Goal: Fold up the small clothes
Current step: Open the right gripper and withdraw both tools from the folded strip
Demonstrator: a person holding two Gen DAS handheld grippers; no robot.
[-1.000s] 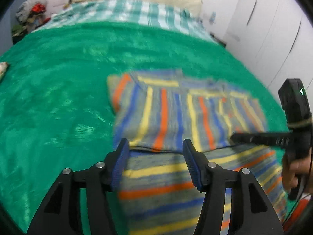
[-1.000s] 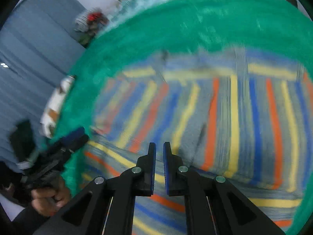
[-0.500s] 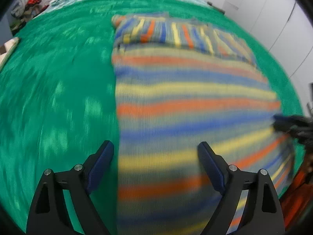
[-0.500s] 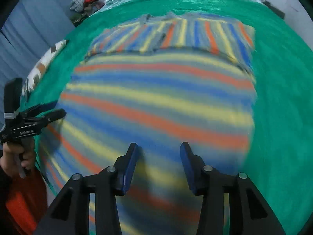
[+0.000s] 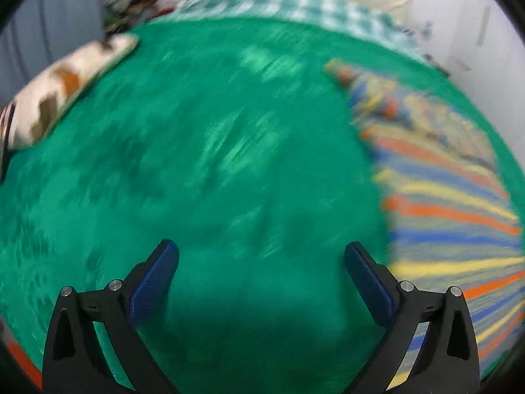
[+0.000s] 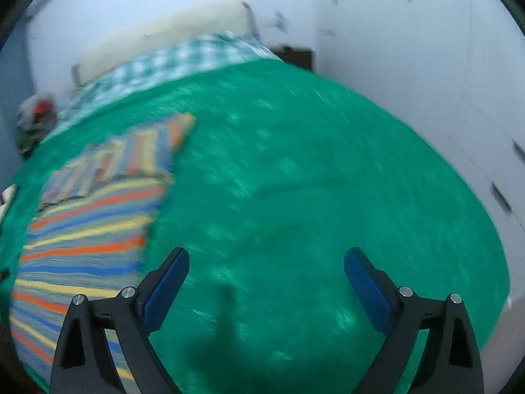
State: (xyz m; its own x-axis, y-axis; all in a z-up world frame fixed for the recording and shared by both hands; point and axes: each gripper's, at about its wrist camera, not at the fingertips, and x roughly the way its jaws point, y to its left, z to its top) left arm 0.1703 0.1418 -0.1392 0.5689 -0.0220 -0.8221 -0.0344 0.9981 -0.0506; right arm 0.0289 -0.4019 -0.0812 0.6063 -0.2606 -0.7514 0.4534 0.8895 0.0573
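A striped garment (image 5: 452,216) in grey, yellow, orange and blue lies flat on the green blanket (image 5: 213,164), its far part folded over. It sits at the right of the left wrist view and at the left of the right wrist view (image 6: 88,229). My left gripper (image 5: 261,279) is open and empty over bare blanket, left of the garment. My right gripper (image 6: 266,282) is open and empty over bare blanket, right of the garment. Both views are motion-blurred.
A brown and white patterned cushion (image 5: 62,95) lies at the bed's left edge. A checked sheet (image 5: 295,10) and cream headboard (image 6: 164,36) are at the far end. A pile of clutter (image 5: 134,0) stands beyond the far left corner. White cupboards (image 6: 459,82) line the right side.
Both grippers have opened wide and let go of the garment, which now lies flat. The left gripper swung left off it and the right gripper swung right off it.
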